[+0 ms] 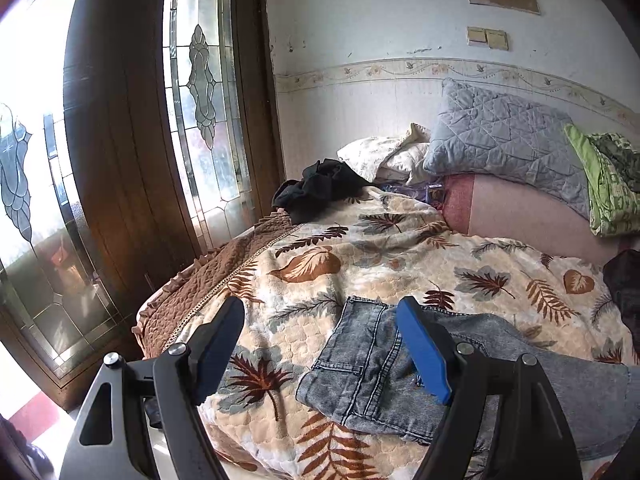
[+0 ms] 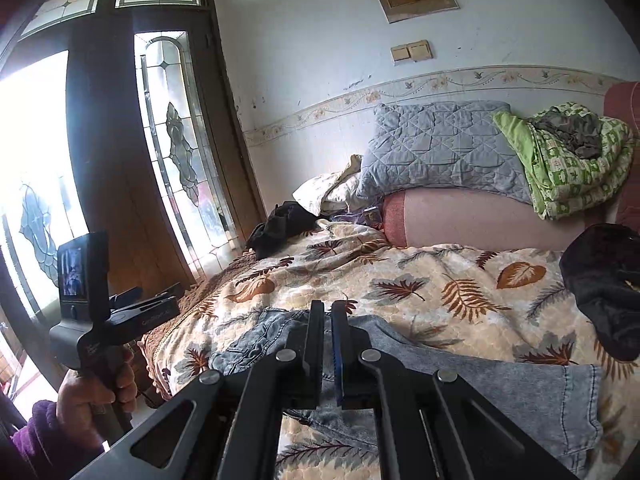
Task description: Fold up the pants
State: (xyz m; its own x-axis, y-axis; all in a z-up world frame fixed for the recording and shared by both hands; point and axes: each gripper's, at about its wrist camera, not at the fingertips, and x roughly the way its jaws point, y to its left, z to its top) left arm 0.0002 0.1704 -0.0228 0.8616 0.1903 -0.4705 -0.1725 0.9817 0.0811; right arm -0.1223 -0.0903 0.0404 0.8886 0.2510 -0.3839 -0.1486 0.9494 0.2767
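Your 2 hand-held grippers hover above the jeans on the bed

Take the jeans (image 1: 360, 364) as your landmark: they lie spread flat on the leaf-print bedspread (image 1: 400, 248), at its near edge. Your left hand-held gripper (image 1: 320, 340) hangs just above them, released, blue pads wide apart and nothing between them. Your right hand-held gripper (image 2: 327, 320) sits over the jeans too, clenched, fingers pressed together on nothing. Your left hand (image 2: 92, 392), in a purple sleeve, grips its handle left of the jeans. Beyond the jeans lies a black garment (image 1: 320, 188) near the wooden door (image 1: 120, 140); a grey quilted pillow (image 1: 500, 136) leans on the wall behind them
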